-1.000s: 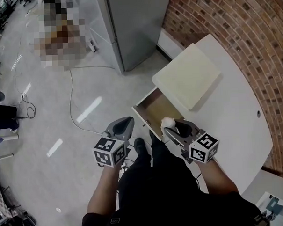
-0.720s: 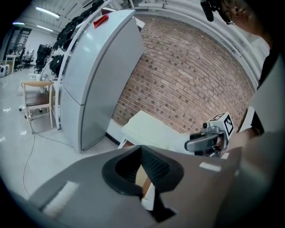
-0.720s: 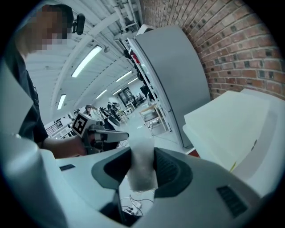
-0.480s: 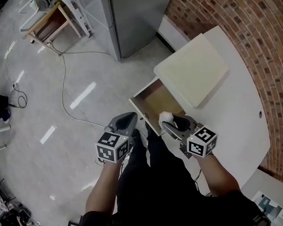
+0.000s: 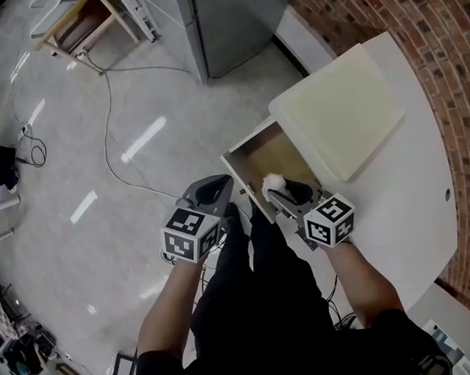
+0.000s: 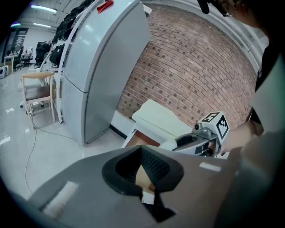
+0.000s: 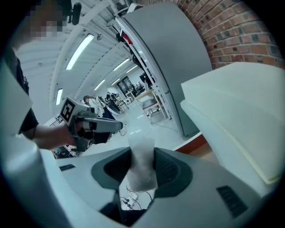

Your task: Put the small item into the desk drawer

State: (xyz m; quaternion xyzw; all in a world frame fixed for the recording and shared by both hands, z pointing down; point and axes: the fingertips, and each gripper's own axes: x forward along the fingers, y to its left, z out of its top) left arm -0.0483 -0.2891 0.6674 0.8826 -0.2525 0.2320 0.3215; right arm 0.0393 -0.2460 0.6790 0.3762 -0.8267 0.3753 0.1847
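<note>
The desk drawer [image 5: 274,156] stands pulled out, its wooden bottom bare, under a cream top block [image 5: 340,108]. My right gripper [image 5: 284,191] is shut on the small item [image 5: 274,181], a white crumpled piece, just above the drawer's near front corner. In the right gripper view the item [image 7: 141,165] stands upright between the two pads. My left gripper [image 5: 213,190] hangs just left of the drawer front over the floor, jaws together and holding nothing. The left gripper view shows the drawer [image 6: 138,137] and the right gripper [image 6: 196,142] ahead.
A white desk [image 5: 410,191] runs along a brick wall [image 5: 439,49]. A tall grey cabinet [image 5: 228,20] stands behind the drawer. A cable [image 5: 108,126] loops over the glossy floor, and a wooden stool [image 5: 88,26] stands at the far left. The person's legs are below the grippers.
The head camera has swung, so the drawer sits a little further right. The right gripper still holds the item over the drawer's front; the left gripper stays beside it.
</note>
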